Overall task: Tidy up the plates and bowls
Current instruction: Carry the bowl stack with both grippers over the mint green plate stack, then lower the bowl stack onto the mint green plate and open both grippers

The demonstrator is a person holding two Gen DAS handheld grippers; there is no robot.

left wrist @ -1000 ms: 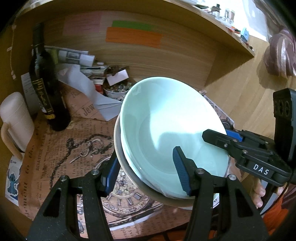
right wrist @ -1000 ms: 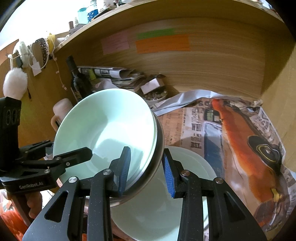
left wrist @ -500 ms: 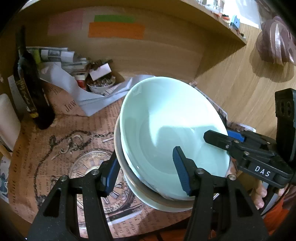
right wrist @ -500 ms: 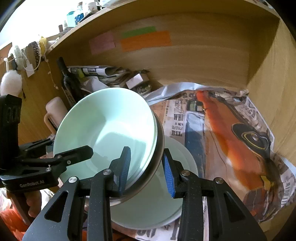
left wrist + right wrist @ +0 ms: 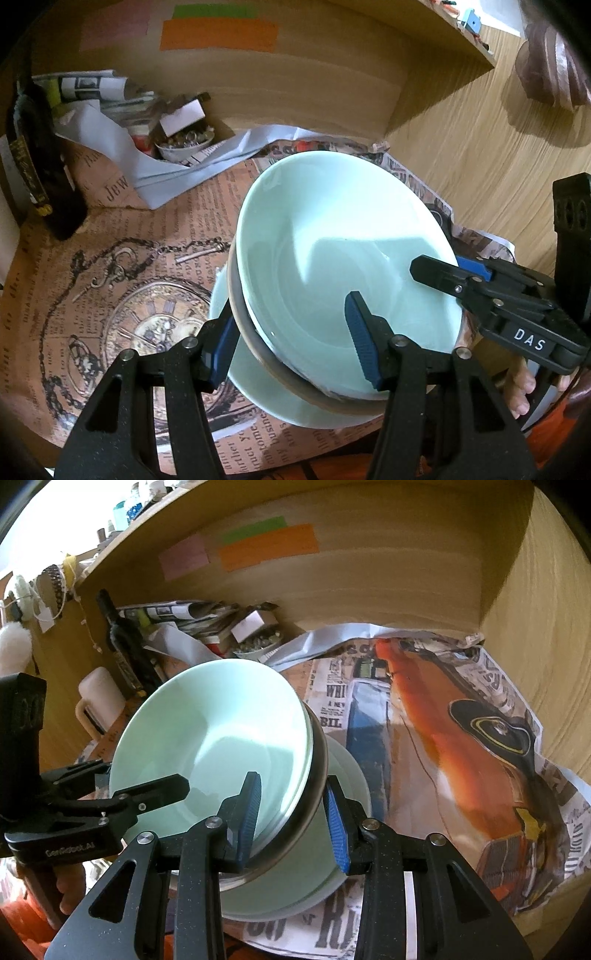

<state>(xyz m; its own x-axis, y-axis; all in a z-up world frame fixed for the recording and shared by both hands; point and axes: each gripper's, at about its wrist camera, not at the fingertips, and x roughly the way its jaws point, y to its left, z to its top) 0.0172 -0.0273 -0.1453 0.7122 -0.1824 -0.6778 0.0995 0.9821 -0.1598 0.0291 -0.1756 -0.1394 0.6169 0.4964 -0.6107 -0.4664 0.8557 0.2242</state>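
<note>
A stack of pale green bowls [image 5: 332,243] nested in a steel bowl [image 5: 243,325] is held tilted between both grippers. My left gripper [image 5: 291,343] is shut on the stack's left rim. My right gripper [image 5: 291,812] is shut on its right rim, and it shows in the left wrist view [image 5: 461,273]. The left gripper shows in the right wrist view [image 5: 155,794]. Beneath the stack lies a pale green plate [image 5: 354,775] on the newspaper-covered shelf; it also shows in the left wrist view [image 5: 255,384].
A dark wine bottle [image 5: 40,173] and a white mug [image 5: 99,701] stand at the left. A small bowl of odds and ends [image 5: 184,144] and folded newspapers [image 5: 177,613] sit at the back. The wooden cabinet wall [image 5: 546,627] closes the right side.
Both grippers have carried the bowl stack back and to the left. The pale green plate under the stack has come into the left wrist view.
</note>
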